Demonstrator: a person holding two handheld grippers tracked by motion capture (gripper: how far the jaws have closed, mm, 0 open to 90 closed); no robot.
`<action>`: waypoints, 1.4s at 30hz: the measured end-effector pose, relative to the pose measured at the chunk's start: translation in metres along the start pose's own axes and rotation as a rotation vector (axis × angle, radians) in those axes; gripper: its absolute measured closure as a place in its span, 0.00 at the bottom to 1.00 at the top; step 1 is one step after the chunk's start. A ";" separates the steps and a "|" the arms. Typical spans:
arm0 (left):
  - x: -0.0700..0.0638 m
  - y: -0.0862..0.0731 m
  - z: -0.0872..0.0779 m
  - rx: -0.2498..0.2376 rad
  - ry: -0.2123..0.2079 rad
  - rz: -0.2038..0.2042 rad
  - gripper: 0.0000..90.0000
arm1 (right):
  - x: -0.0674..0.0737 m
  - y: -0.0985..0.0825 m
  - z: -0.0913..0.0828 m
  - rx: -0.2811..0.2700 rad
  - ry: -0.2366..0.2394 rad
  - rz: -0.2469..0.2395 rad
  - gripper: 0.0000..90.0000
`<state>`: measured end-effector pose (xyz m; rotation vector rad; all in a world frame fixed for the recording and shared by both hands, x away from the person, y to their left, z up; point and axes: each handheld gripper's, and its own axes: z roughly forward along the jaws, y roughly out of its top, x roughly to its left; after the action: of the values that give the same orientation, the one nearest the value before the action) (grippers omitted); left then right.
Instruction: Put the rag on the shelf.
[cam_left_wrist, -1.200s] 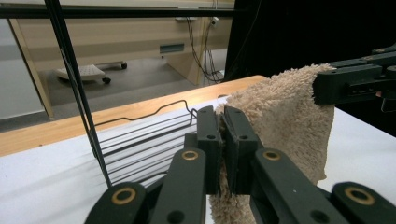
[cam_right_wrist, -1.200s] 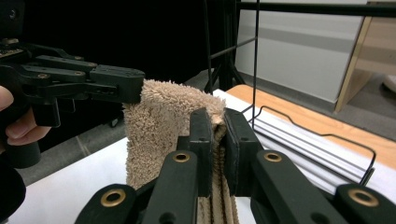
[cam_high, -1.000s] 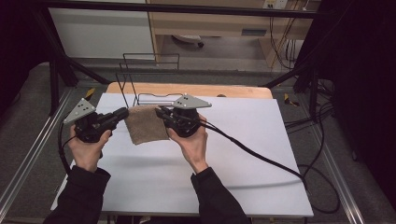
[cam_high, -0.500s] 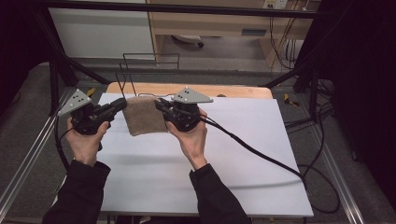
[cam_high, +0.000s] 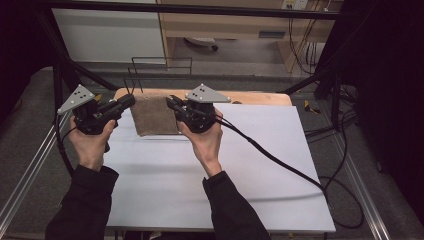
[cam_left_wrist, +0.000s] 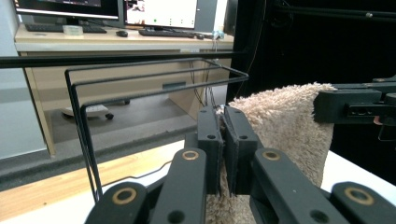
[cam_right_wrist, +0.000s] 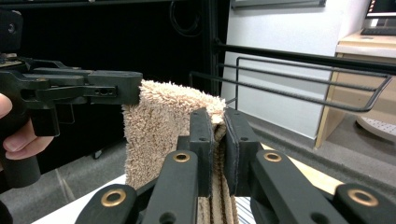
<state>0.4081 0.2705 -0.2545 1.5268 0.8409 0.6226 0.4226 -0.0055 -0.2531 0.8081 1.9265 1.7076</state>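
The person stands at the near side of the white surface (cam_high: 215, 165), forearms in dark sleeves reaching in, a pair of tongs in each hand. Between them hangs a tan towel (cam_high: 155, 115), folded and held up by its top edge over the far part of the surface, just in front of the wooden board (cam_high: 260, 97) that runs along the back. The left tongs (cam_high: 131, 99) pinch the towel's left top corner, and in the left gripper view the two black jaws sit tight together with the fluffy cloth (cam_left_wrist: 285, 126) squeezed between them. The right tongs (cam_high: 170, 102) pinch the right top corner the same way; in the right gripper view the jaws are clamped on a folded edge of the towel (cam_right_wrist: 159, 121), with layers of it hanging down between them. Each gripper view also catches the other tongs farther off, biting the opposite corner. A black wire rack (cam_high: 160, 67) stands just behind the towel at the back edge of the surface, its thin bars showing in the left gripper view (cam_left_wrist: 140, 81) and the right gripper view (cam_right_wrist: 308, 79). A black cable (cam_high: 280, 162) trails from the right tongs across the surface and off its right side.
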 end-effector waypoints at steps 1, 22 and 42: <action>0.000 0.001 0.001 -0.004 0.000 -0.003 0.95 | -0.001 0.002 0.001 -0.007 -0.006 0.000 0.92; 0.011 0.030 0.017 -0.045 0.001 0.003 0.96 | -0.015 0.027 0.012 -0.052 -0.035 -0.018 0.92; 0.017 0.060 0.035 -0.093 0.007 0.011 0.95 | -0.029 0.057 0.019 -0.097 -0.064 -0.036 0.92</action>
<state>0.4553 0.2626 -0.2015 1.4464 0.7986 0.6660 0.4642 -0.0073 -0.2007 0.7783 1.7910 1.7184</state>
